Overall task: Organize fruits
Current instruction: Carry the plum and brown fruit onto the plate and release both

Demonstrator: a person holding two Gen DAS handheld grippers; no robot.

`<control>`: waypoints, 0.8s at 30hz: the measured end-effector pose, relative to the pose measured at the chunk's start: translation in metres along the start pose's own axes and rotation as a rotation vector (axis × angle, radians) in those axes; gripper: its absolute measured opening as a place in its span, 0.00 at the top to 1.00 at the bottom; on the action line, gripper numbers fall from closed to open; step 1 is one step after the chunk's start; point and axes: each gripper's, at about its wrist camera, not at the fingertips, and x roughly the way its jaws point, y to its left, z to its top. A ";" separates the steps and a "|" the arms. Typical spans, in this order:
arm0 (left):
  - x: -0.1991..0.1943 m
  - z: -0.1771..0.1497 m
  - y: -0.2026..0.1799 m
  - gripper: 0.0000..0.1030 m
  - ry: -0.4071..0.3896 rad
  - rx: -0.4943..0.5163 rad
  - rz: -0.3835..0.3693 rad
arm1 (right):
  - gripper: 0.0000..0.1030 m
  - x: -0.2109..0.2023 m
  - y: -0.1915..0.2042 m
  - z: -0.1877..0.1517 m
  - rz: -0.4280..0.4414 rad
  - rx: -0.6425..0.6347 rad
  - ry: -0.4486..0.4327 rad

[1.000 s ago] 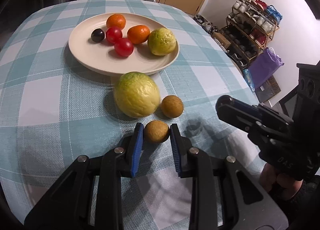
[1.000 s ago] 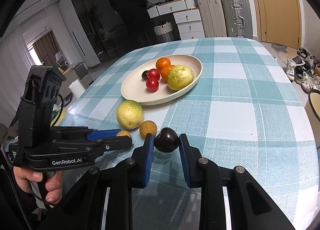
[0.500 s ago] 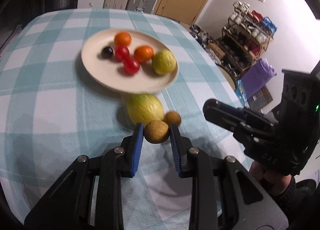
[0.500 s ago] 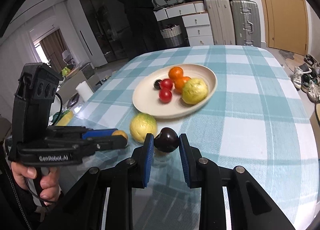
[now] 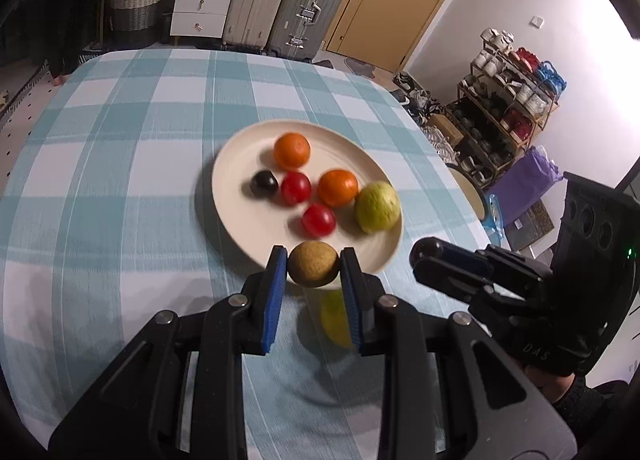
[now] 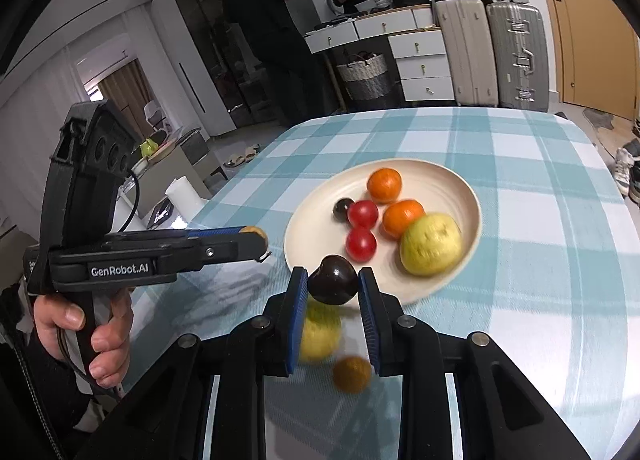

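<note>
The bench [image 5: 120,179] wears a blue and white checked cloth. On it sits a big cream plate [image 5: 240,219]. The plate already has six fruits in it: a yellow-green fruit [image 5: 377,206], two oranges, two red fruits and a small dark one.

Two more fruits lie on the cloth near the plate: a big yellow fruit [image 6: 318,334] and a little brown ball [image 6: 352,374]. They look blurry.

The left gripper [image 5: 313,272] is squeezed tight on a round brown fruit [image 5: 313,269]. It holds the fruit up in the air, just at the near edge of the plate. The right gripper [image 6: 333,286] is squeezed tight on a dark plum [image 6: 333,285], also up in the air by the near edge of the plate.

So the step in hand looks like carrying both fruits to the plate. Next, each gripper should go over a bare spot on the plate, come down low, and let go softly so nothing rolls off. Then the two fruits on the cloth need picking up.
</note>
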 end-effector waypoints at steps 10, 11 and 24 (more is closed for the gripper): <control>0.029 0.038 0.025 0.76 0.008 -0.025 -0.005 | 0.74 0.040 0.013 0.028 -0.020 -0.086 0.011; 0.032 0.042 0.029 0.76 0.010 -0.033 -0.010 | 0.74 0.047 0.014 0.030 -0.021 -0.093 0.023; 0.072 0.060 0.051 0.76 0.085 -0.079 -0.071 | 0.74 0.088 0.013 0.035 -0.028 -0.118 0.102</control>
